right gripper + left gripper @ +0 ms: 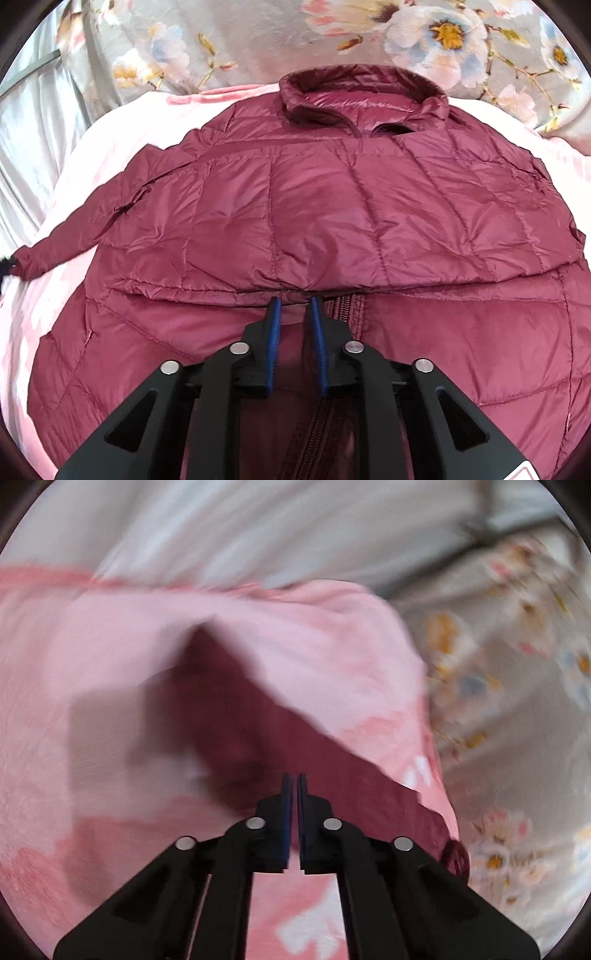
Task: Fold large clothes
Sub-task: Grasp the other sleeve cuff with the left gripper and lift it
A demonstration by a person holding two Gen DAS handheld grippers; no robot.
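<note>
A maroon quilted jacket (332,206) lies spread on a pink blanket (110,122), collar (362,99) at the far side. One layer is folded over and ends in an edge (221,291) across the middle; the zip (349,308) shows below it. My right gripper (295,301) hovers at that edge, its jaws a little apart, the blue pads (275,332) pressing on nothing. The left sleeve (74,229) stretches out to the left. My left gripper (294,777) is shut, tips against the blurred sleeve (258,716); I cannot tell whether cloth is pinched.
A grey floral bedcover (443,37) (498,686) lies beyond and beside the blanket. Pale grey satin sheet (258,528) (33,122) runs along the far left. The sleeve cuff (456,856) sits right of my left gripper.
</note>
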